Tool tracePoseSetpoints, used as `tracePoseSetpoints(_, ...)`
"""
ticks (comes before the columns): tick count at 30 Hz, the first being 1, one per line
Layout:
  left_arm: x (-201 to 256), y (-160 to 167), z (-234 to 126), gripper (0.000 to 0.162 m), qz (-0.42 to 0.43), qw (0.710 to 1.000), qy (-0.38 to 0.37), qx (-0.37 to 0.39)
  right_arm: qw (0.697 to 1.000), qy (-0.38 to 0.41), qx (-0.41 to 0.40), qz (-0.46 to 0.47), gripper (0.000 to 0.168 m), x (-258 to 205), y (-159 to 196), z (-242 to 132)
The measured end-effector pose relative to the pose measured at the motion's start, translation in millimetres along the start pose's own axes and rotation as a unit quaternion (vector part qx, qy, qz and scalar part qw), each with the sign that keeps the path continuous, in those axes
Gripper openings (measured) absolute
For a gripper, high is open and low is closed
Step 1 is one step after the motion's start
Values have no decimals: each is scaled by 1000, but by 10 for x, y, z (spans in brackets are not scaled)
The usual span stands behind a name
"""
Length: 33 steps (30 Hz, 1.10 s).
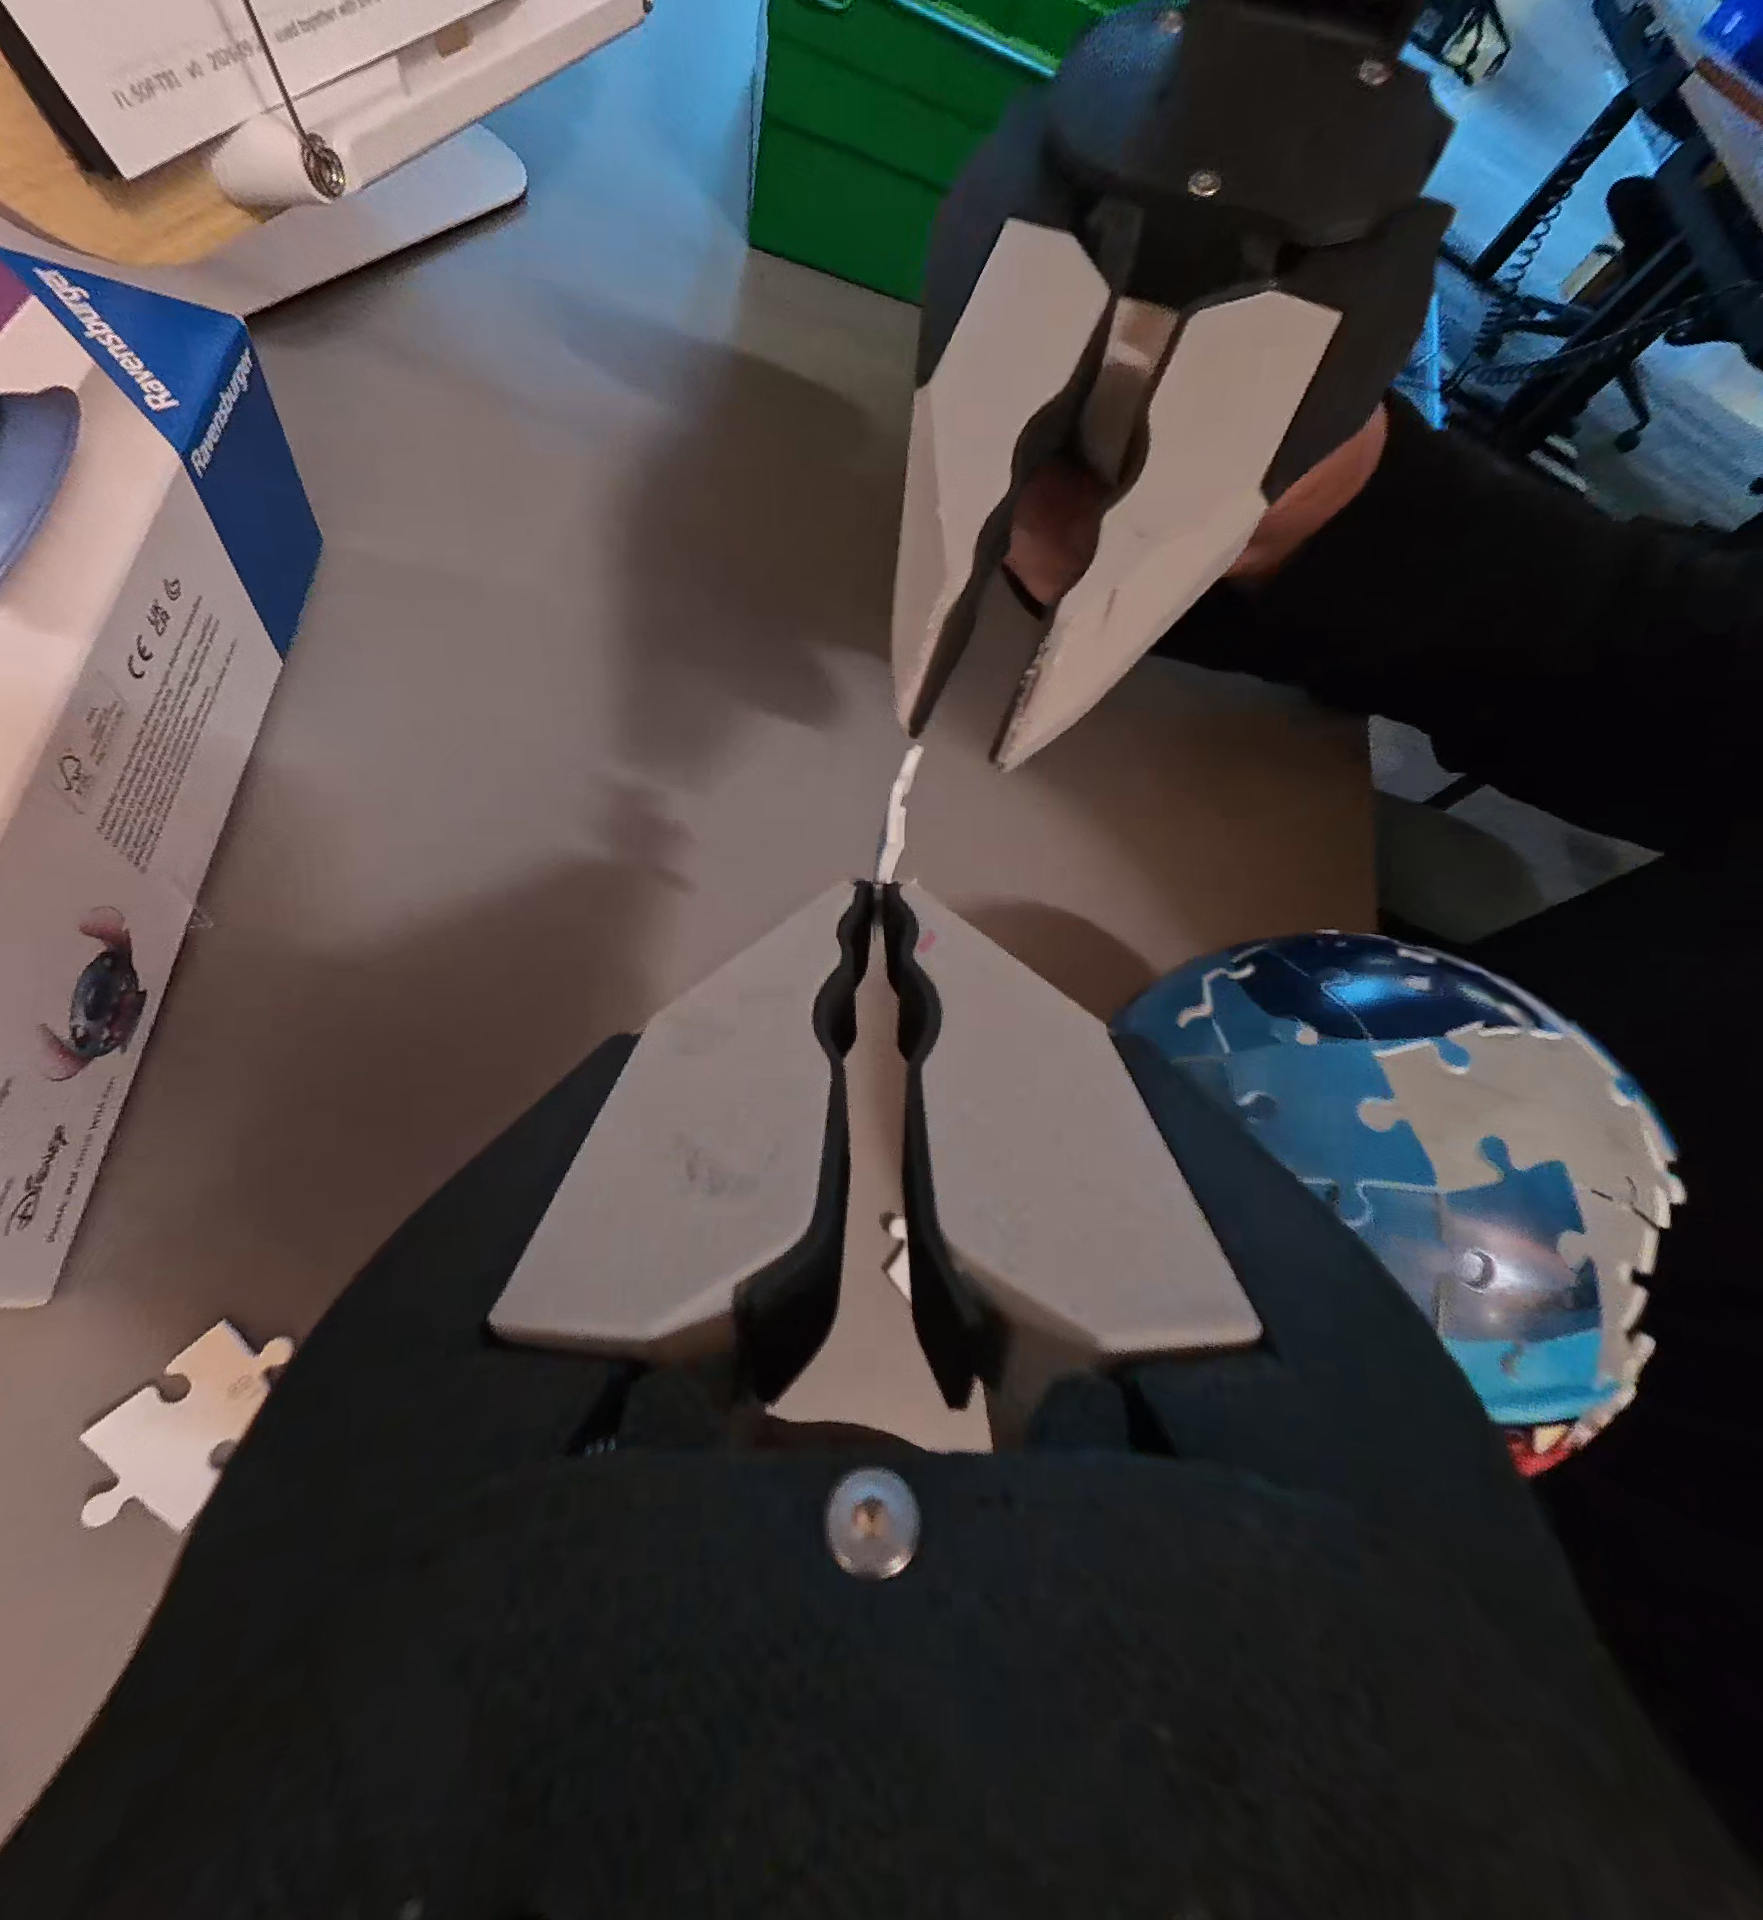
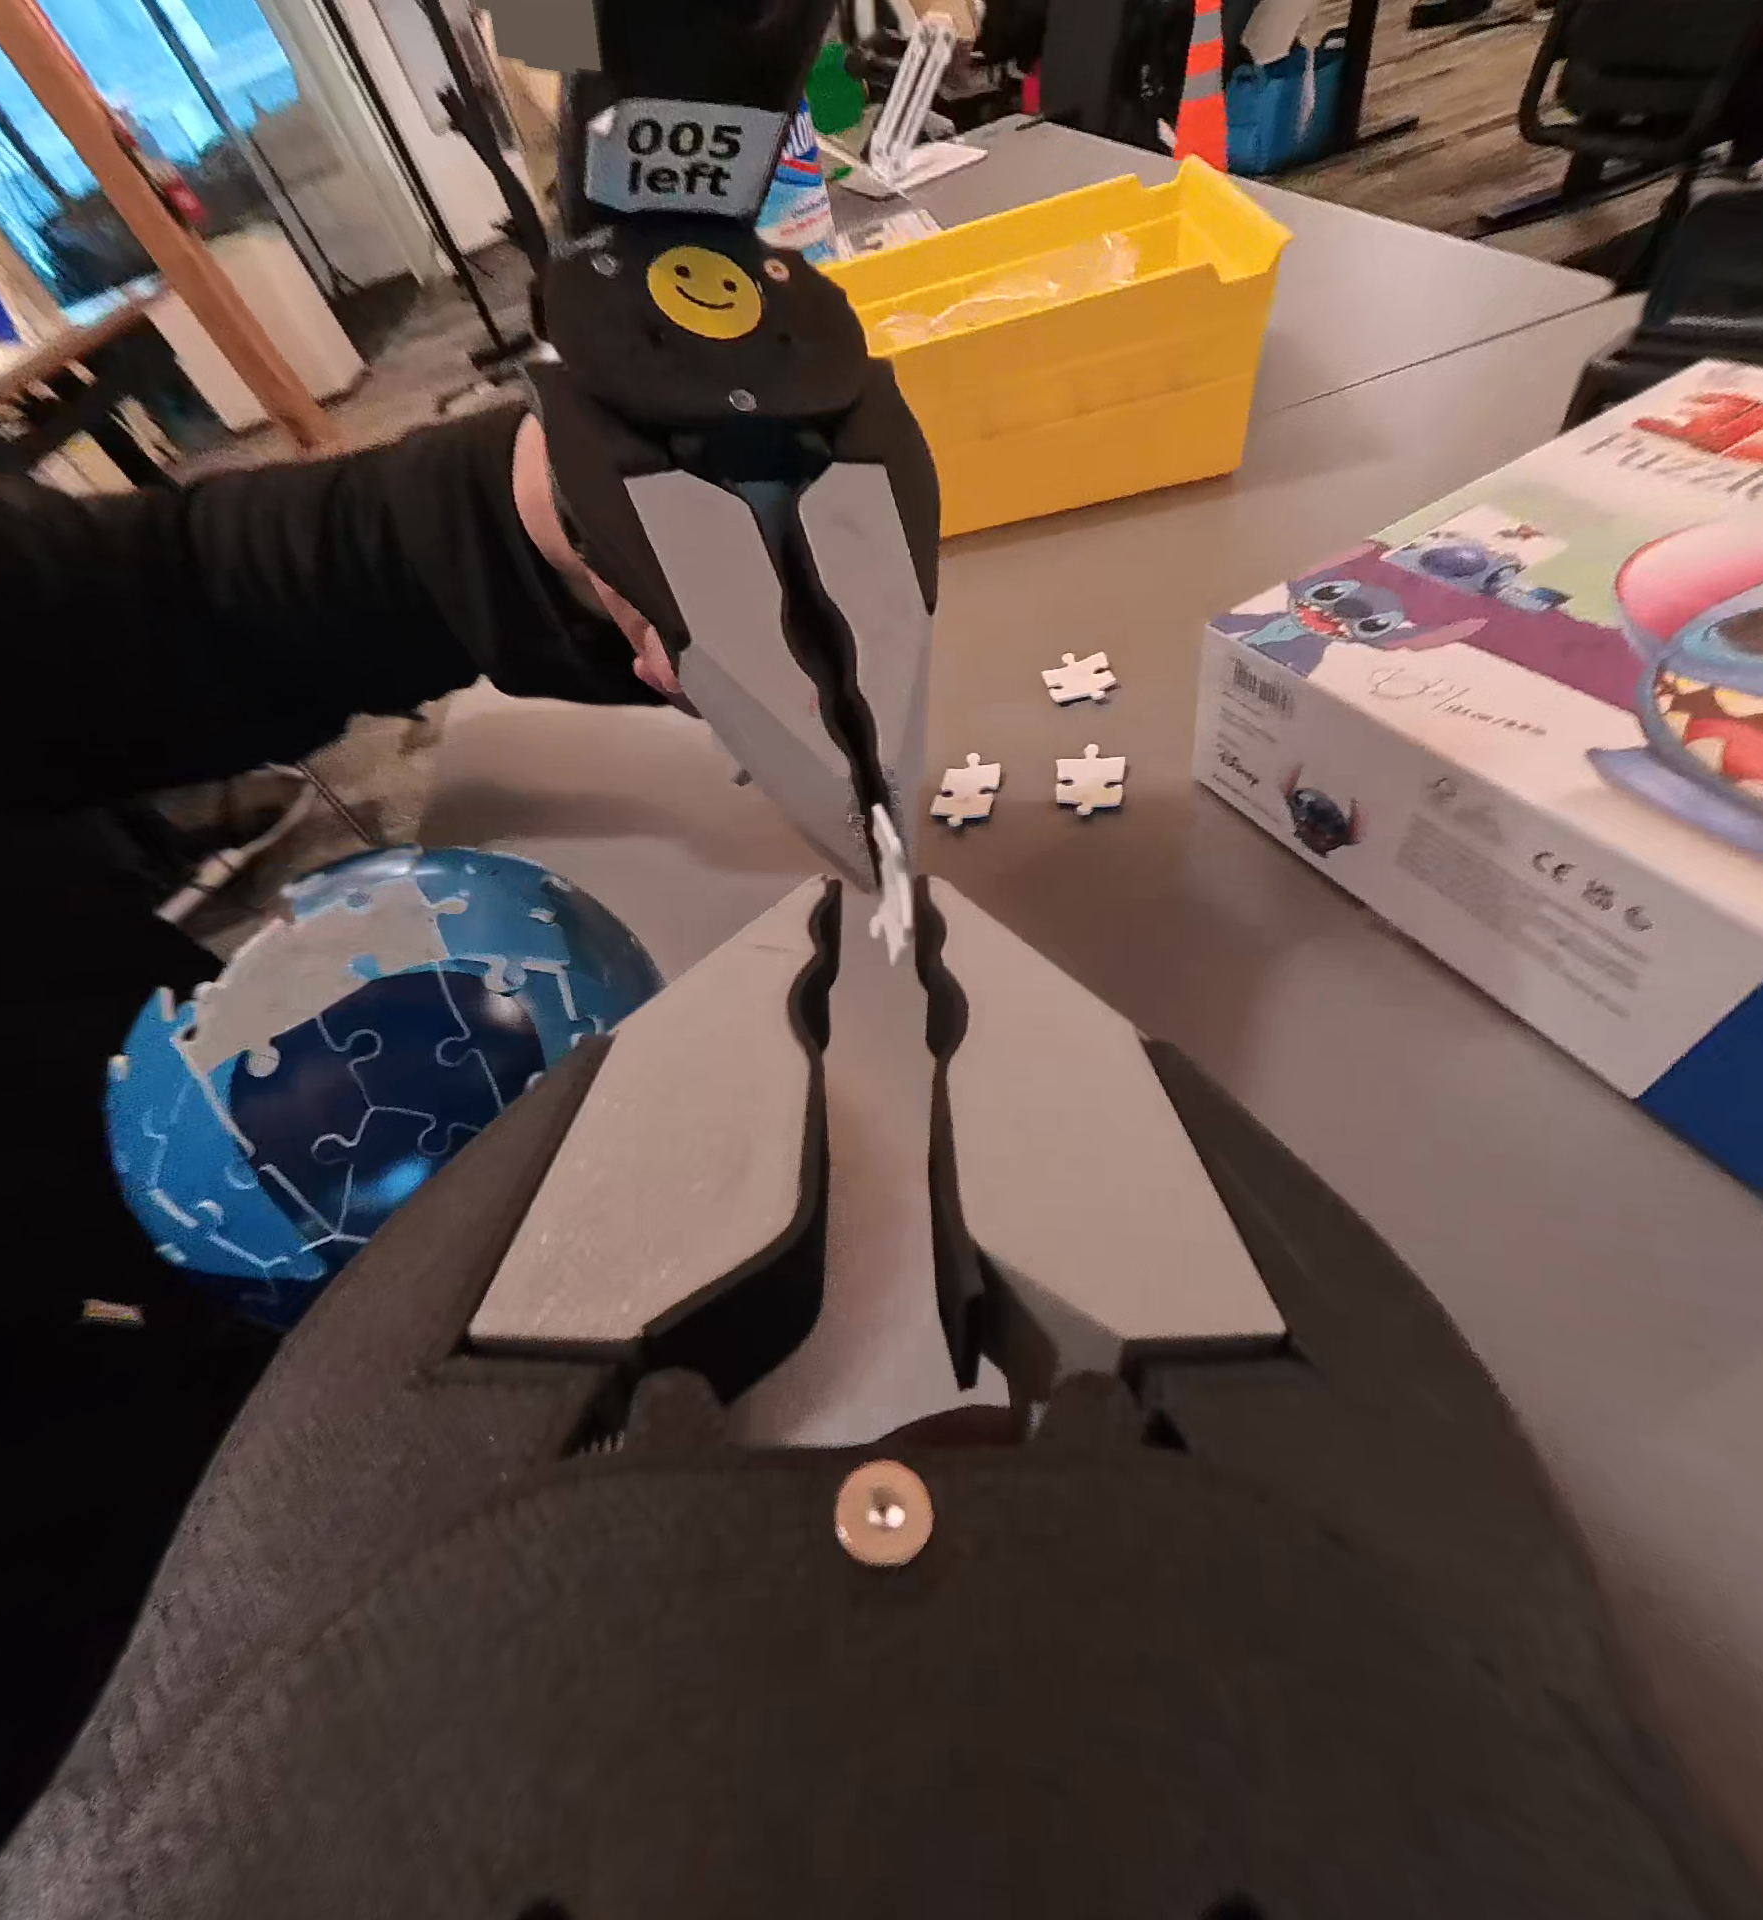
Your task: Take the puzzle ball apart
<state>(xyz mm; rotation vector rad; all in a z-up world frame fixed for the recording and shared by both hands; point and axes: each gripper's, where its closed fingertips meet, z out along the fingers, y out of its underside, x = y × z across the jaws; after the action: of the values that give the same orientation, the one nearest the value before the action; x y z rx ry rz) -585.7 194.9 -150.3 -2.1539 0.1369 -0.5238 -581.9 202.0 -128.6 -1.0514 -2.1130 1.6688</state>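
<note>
The blue puzzle ball [image 1: 1428, 1143] rests at the table's near edge, with a gap where pieces are gone; it also shows in the right wrist view [image 2: 357, 1101]. My left gripper [image 1: 882, 891] is shut on a white puzzle piece [image 1: 898, 805], held edge-on above the table. My right gripper [image 2: 874, 883] is open, and its fingertips flank the same piece [image 2: 892, 883] without clamping it. The two grippers face each other tip to tip: the right gripper [image 1: 960, 743] shows opposite in the left wrist view, and the left gripper [image 2: 866, 852] in the right wrist view.
Three loose white pieces [image 2: 1079, 677] [image 2: 965, 790] [image 2: 1090, 779] lie face down on the grey table [image 2: 1272, 1143], and one more [image 1: 181, 1423] lies by my left gripper. The puzzle box [image 2: 1531, 727] lies beside them. A yellow bin [image 2: 1064, 343] stands farther back. Less than 4 cm separates the two grippers' tips.
</note>
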Motion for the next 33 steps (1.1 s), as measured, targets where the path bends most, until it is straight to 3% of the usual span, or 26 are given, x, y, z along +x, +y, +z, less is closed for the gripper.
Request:
tracePoseSetpoints(6,94,3,-95,0,110,992,-54,-21,997,19,-14,-72,8,-129,-54,97)
tracePoseSetpoints(10,233,41,-142,0,207,973,-89,-40,988,36,-28,-147,3,-289,-25,133)
tracePoseSetpoints(17,384,89,-224,0,308,939,-139,-59,963,64,-38,-260,0,-501,-25,169)
tracePoseSetpoints(22,562,62,-368,8,275,956,-101,-18,945,66,-17,-320,0,-647,-61,76)
tracePoseSetpoints(26,333,153,-573,1,270,955,-116,-38,921,67,-17,-384,0,-849,-81,-12)
tracePoseSetpoints(33,346,267,-411,0,254,965,-35,-46,858,72,-52,-506,0,-1174,-45,3)
